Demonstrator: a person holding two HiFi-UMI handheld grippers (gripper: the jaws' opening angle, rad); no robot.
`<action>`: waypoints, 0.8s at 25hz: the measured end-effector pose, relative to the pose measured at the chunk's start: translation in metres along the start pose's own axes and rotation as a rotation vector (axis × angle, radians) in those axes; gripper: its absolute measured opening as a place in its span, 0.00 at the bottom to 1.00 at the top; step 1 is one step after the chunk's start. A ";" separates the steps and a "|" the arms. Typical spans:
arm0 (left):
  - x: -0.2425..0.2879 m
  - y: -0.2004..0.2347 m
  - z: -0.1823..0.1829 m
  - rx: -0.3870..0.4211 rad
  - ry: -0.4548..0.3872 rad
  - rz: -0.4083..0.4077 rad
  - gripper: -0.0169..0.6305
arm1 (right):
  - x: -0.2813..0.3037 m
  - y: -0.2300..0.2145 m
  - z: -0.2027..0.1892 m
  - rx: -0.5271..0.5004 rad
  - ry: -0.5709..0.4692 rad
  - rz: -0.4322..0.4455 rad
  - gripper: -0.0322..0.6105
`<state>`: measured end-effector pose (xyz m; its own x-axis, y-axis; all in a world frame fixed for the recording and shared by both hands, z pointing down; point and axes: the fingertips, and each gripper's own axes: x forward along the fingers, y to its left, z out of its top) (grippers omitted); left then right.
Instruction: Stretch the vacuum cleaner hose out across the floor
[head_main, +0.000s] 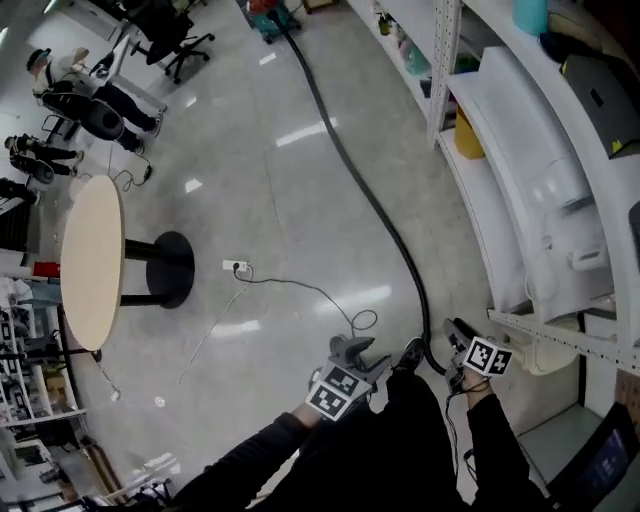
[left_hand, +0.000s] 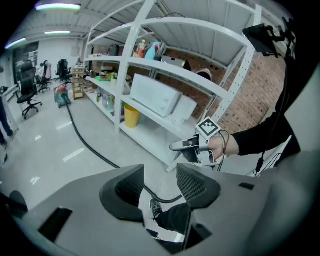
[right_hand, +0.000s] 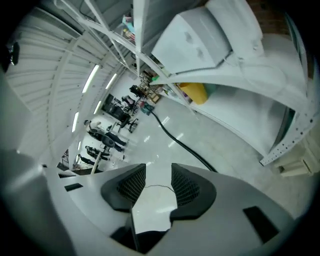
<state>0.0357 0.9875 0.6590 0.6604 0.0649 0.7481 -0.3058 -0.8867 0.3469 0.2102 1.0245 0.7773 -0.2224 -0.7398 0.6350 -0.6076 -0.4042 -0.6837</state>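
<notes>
Hose (head_main: 350, 175): black, lying on the floor (head_main: 250, 180). It is running in 1 long shallow curve from the top centre of the head view down to the lower right. Its near end is sitting just beside the person's shoe (head_main: 410, 352). The far end is meeting a teal-and-red unit (head_main: 270, 18) at the top edge, probably the cleaner body, though it is too small to confirm. No coils are showing, so the stretch is looking essentially done.

Left tongs (head_main: 355, 350): jaws are standing moderately apart and gripping nothing. In the left gripper view (left_hand: 160, 182) the gap is showing only floor, the shoe and a bend of hose (left_hand: 85, 142) well below.

Right tongs (head_main: 458, 340): jaws are standing at a narrower gap, also empty. The right gripper view (right_hand: 157, 182) is showing bare floor between them, with the hose (right_hand: 180, 145) trailing off toward the upper left.

Both tongs are hovering above the floor and slanting downward, clear of the hose. My reading is that the hose is lying free where it was laid, parallel to the white shelving (head_main: 520, 200) on the right so the aisle is staying passable.

Outward: a thin pale cable (head_main: 290, 285) is curling across mid-floor, apart from the hose. A round desk (head_main: 90, 260) is standing at the left, well apart.
</notes>
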 end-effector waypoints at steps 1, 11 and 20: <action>-0.011 0.001 0.007 -0.014 -0.026 0.013 0.36 | -0.008 0.025 0.011 -0.026 -0.018 0.036 0.29; -0.126 0.031 0.034 -0.051 -0.361 0.241 0.12 | -0.075 0.229 0.064 -0.423 -0.156 0.263 0.12; -0.250 0.065 0.075 0.127 -0.632 0.424 0.09 | -0.105 0.377 0.069 -0.705 -0.375 0.306 0.11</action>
<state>-0.0977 0.8797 0.4524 0.7824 -0.5317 0.3242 -0.5639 -0.8258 0.0066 0.0570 0.9124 0.4281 -0.2631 -0.9410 0.2129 -0.9217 0.1799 -0.3438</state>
